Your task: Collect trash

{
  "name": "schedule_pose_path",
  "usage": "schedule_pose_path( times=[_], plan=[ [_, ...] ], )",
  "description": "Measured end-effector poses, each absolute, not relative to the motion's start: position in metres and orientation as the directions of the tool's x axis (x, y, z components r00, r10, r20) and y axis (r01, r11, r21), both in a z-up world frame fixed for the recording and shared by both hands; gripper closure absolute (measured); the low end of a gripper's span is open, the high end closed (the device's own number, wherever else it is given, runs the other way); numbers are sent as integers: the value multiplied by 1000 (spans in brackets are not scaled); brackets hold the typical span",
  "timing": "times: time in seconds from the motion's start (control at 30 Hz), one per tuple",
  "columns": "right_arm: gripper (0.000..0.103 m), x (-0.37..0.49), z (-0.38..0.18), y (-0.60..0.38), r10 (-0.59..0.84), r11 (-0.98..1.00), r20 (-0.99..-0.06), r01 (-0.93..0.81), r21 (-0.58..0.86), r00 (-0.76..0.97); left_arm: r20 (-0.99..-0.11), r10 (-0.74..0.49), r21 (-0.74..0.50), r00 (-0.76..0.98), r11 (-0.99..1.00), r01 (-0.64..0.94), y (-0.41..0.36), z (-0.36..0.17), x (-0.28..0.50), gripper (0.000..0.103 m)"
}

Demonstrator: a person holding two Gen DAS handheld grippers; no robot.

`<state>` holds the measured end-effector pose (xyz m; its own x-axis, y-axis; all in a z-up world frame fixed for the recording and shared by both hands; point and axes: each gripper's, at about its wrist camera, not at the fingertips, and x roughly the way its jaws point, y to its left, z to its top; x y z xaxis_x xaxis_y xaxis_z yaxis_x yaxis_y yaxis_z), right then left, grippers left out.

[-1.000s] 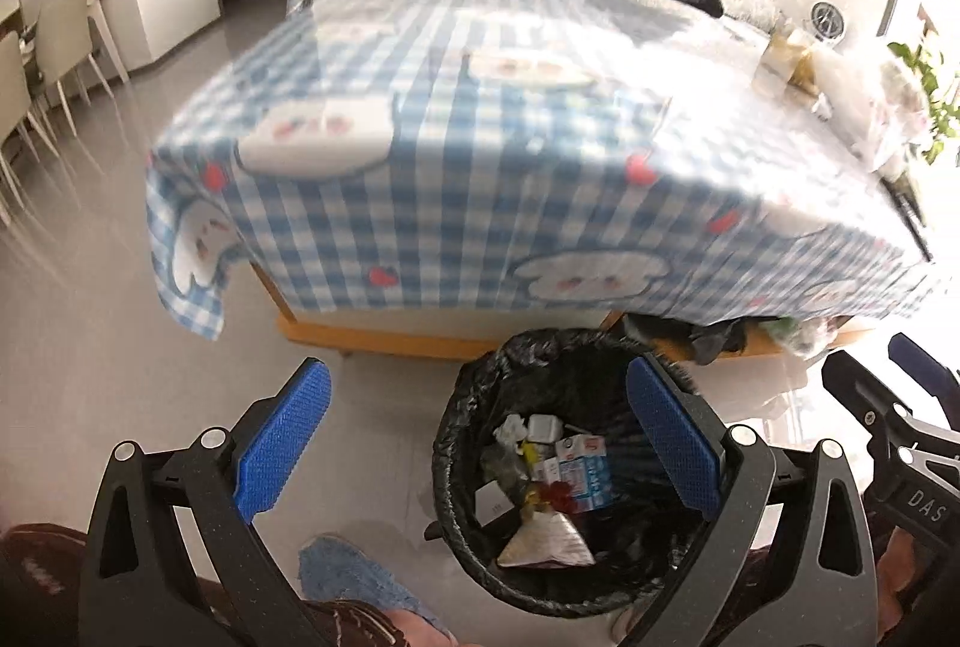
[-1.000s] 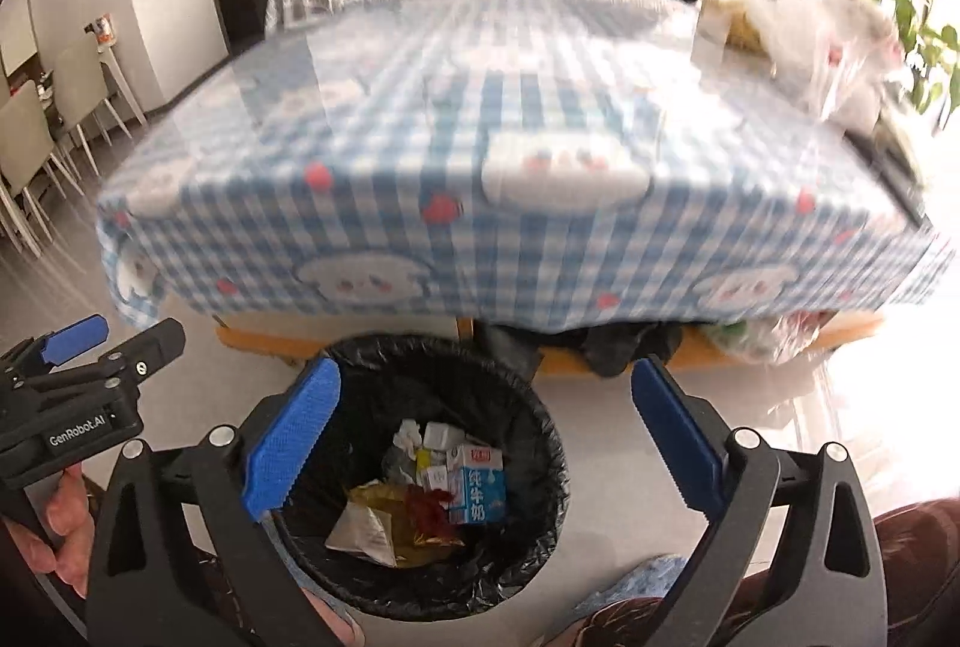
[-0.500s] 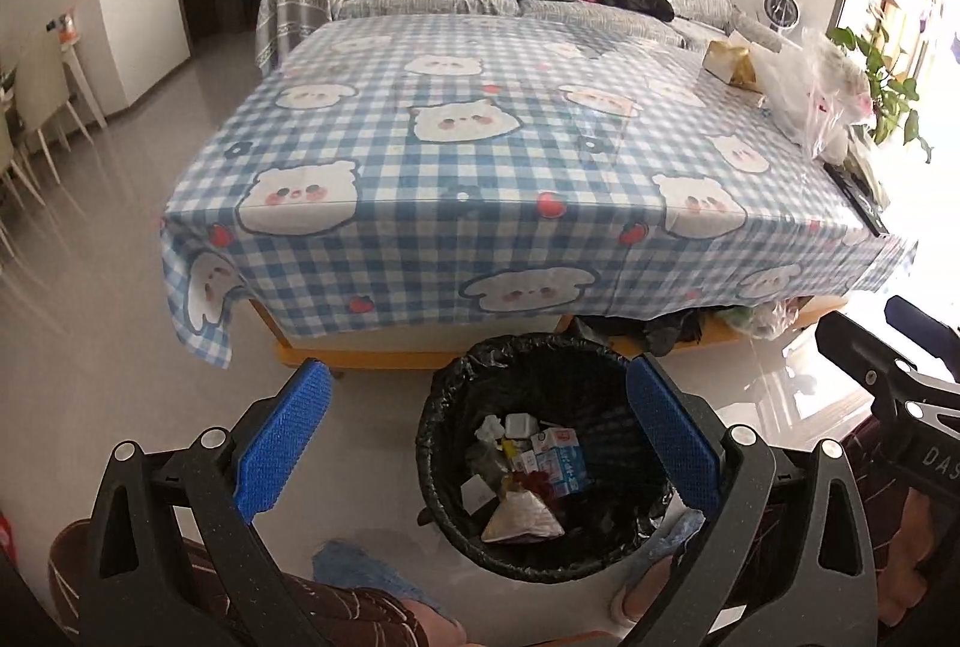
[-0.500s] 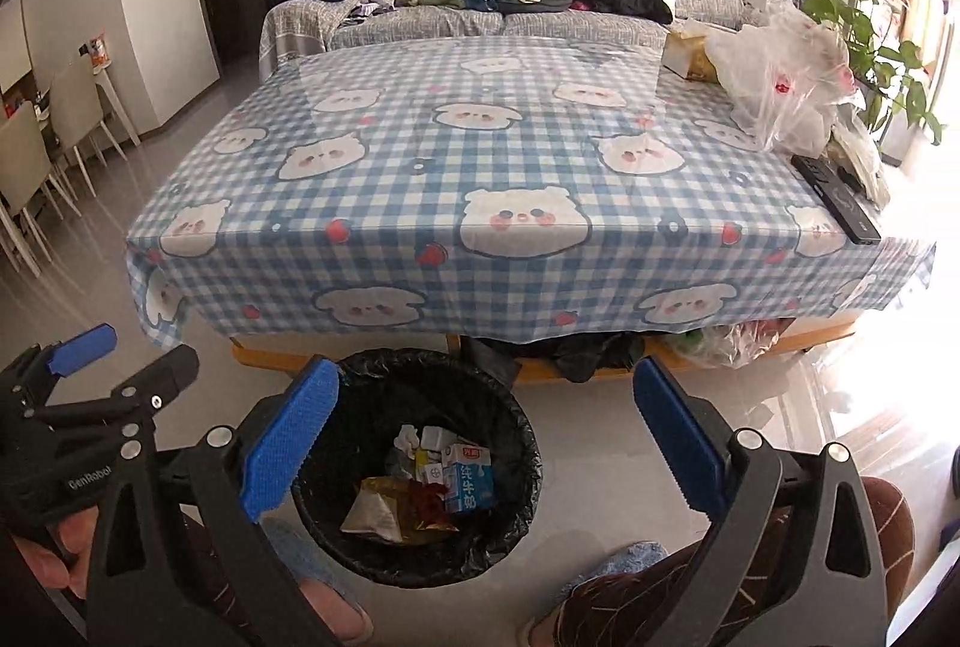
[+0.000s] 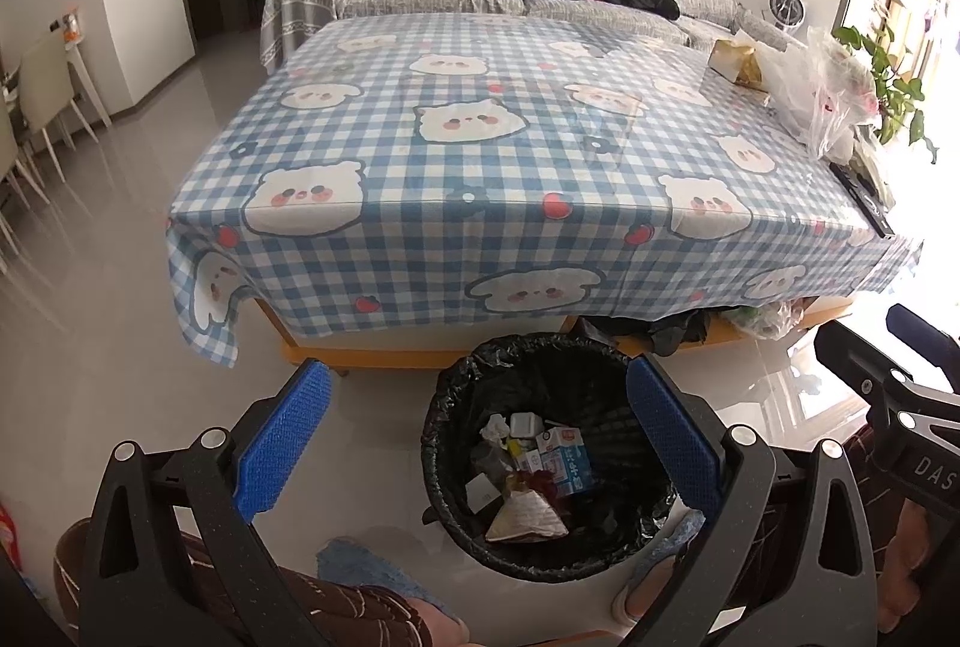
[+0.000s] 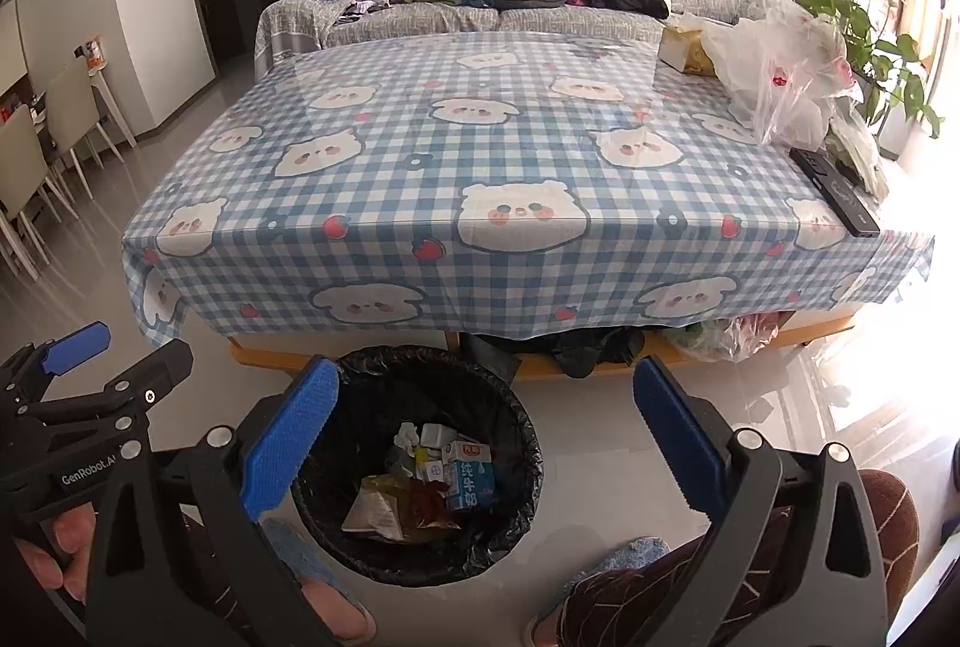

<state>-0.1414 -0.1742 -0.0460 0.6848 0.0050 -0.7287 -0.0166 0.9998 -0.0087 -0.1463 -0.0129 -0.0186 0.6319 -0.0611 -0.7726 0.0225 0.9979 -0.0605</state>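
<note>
Apparently the trash now sits in the black-lined bin (image 6: 420, 467) on the floor just before the table (image 6: 510, 179): a milk carton (image 6: 471, 476) printed 纯牛奶, a crumpled foil wrapper (image 6: 384, 512), paper scraps. All of it looks light and crushable (best pinched at a carton edge). Both the left gripper (image 5: 480, 437) and right gripper (image 6: 486, 431) hang above, fingers spread wide and empty. "GenRobot.AI" reads on the left tool.
</note>
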Motion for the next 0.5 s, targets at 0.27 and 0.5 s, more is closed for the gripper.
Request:
schedule_pose_path(
  times=[0.27, 0.5],
  plan=[
    [8, -142, -47, -174, 6, 1000, -730, -18, -9, 684, -777, -70, -69, 625, 997, 26, -13, -20, -147, 6],
    [8, -141, -49, -172, 12, 1000, -735, -26, -7, 678, -777, -69, -67, 626, 997, 26, -13, -20, -147, 6]
  ],
)
